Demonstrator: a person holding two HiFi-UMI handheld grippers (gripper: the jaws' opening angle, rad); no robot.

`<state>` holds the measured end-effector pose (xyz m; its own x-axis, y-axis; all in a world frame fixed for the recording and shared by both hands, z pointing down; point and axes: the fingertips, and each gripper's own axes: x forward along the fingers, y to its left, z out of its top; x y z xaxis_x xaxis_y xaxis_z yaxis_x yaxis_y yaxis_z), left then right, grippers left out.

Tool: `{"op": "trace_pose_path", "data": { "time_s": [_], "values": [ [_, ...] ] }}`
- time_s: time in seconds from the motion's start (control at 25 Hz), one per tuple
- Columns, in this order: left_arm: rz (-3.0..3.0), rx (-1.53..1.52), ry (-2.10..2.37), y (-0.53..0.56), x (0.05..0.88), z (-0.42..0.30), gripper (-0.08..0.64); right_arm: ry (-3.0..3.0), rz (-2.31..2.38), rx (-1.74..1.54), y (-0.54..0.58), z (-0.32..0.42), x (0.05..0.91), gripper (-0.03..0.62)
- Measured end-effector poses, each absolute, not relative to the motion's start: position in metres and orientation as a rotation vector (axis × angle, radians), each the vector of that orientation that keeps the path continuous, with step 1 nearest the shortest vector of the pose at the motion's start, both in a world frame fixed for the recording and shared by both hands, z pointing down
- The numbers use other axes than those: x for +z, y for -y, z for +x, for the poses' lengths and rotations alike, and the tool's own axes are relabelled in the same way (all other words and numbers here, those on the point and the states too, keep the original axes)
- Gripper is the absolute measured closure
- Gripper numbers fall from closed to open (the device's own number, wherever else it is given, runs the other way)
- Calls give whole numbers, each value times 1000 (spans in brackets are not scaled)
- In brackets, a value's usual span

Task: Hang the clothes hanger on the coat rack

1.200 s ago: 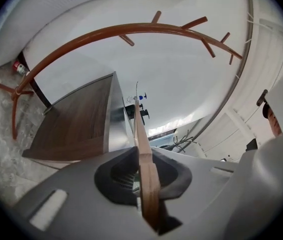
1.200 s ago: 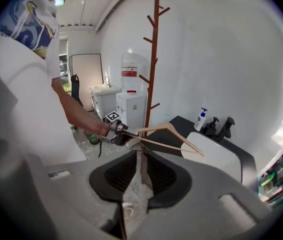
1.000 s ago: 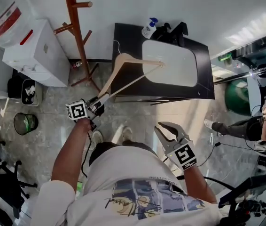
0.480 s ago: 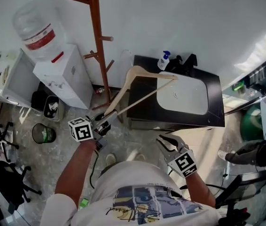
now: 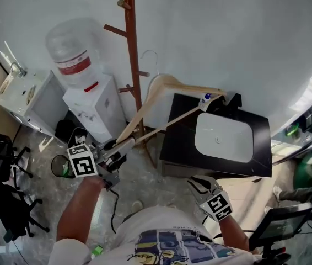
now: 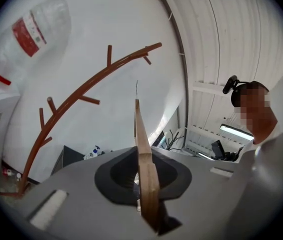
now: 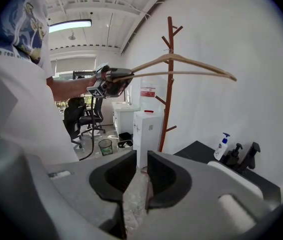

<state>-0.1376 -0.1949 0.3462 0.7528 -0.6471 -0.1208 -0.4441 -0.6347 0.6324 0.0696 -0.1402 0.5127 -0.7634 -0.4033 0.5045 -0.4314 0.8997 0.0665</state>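
Clothes hanger pinched at 1 wooden end by left gripper, held just right of coat rack, wire hook beside its pole | right gripper held well apart from coat rack, jaws slightly parted, empty

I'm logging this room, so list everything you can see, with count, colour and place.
clothes hanger: one, pale wood, end in left claw
coat rack: one, red-brown, by the wall
water dispenser: one, white, left of rack
table: one, black, right of rack
basin: one, white, on table
soap bottle: one, white, table's back
bin: one, dark, floor
left claw: one, grey, shut on hanger
right claw: one, grey, open, empty
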Motion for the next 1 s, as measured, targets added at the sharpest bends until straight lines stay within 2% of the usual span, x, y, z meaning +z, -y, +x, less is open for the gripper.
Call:
{"op": "trace_pose_path", "data": {
  "time_s": [0.24,0.6,1.0],
  "values": [
    [2437,-495,813,210,275,-164,526,2559,578,78,139,67,514,525],
    [2494,-552,791,245,212,-191,525,2571,636,176,141,75,511,525],
    [2414,-624,776,278,222,-222,525,2527,694,211,139,79,512,525]
  ]
}}
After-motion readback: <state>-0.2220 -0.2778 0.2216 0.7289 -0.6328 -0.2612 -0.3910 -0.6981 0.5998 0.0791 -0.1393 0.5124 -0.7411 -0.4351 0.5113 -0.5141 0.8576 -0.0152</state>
